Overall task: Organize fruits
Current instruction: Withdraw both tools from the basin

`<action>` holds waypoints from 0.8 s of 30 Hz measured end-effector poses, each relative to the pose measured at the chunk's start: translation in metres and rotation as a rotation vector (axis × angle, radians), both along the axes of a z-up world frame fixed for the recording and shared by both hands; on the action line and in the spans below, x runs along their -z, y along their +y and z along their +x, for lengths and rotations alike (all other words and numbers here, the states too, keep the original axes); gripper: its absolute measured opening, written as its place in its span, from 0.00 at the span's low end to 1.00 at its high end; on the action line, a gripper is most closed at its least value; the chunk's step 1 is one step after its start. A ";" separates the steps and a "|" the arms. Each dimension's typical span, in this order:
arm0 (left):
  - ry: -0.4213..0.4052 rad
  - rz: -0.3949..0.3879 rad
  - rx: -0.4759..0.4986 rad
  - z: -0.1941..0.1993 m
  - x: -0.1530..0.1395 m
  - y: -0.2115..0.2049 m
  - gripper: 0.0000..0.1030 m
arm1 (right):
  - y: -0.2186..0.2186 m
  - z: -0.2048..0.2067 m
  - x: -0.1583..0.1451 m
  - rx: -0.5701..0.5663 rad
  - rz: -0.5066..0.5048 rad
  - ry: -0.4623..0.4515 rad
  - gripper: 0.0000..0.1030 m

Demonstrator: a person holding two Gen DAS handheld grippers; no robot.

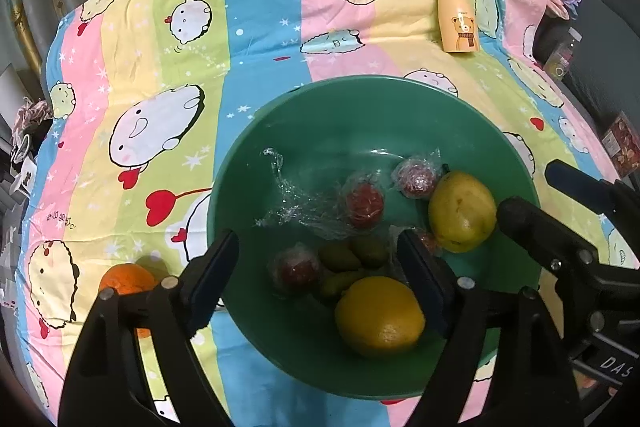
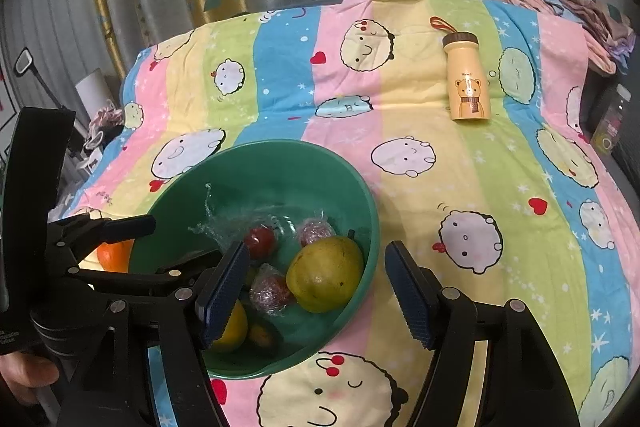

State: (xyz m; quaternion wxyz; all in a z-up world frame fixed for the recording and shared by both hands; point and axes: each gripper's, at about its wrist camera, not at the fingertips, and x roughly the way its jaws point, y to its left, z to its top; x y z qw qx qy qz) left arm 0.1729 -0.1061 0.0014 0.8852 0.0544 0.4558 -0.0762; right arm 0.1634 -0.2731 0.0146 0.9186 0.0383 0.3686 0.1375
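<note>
Green bowl beneath both tools — left tool, right tool — spread wide, empty.

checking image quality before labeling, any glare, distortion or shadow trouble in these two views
Left wrist view: strong fisheye bend with dark corners, and glare on the plastic wrap in the green bowl. Right wrist view: the same bend, the left hand-held gripper partly hiding the orange; the bottle reads clearly.
</note>
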 end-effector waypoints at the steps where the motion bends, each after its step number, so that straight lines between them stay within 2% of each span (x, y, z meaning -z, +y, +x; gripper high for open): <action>1: -0.002 -0.005 -0.001 -0.001 -0.001 0.000 0.81 | -0.001 0.000 -0.001 0.001 -0.001 -0.001 0.69; 6: -0.017 -0.023 -0.005 -0.005 -0.007 0.003 0.83 | -0.004 -0.002 -0.006 0.016 0.010 -0.017 0.83; 11: -0.050 -0.022 -0.013 -0.012 -0.014 0.005 0.94 | -0.007 -0.008 -0.013 0.022 0.025 -0.030 0.83; 15: -0.069 -0.021 -0.021 -0.018 -0.020 0.010 0.97 | -0.007 -0.013 -0.019 0.020 0.028 -0.047 0.89; 18: -0.101 -0.005 -0.029 -0.025 -0.025 0.013 0.99 | -0.007 -0.018 -0.024 0.019 0.037 -0.057 0.89; 24: -0.114 -0.016 -0.046 -0.037 -0.030 0.023 1.00 | -0.001 -0.027 -0.030 0.010 0.031 -0.074 0.90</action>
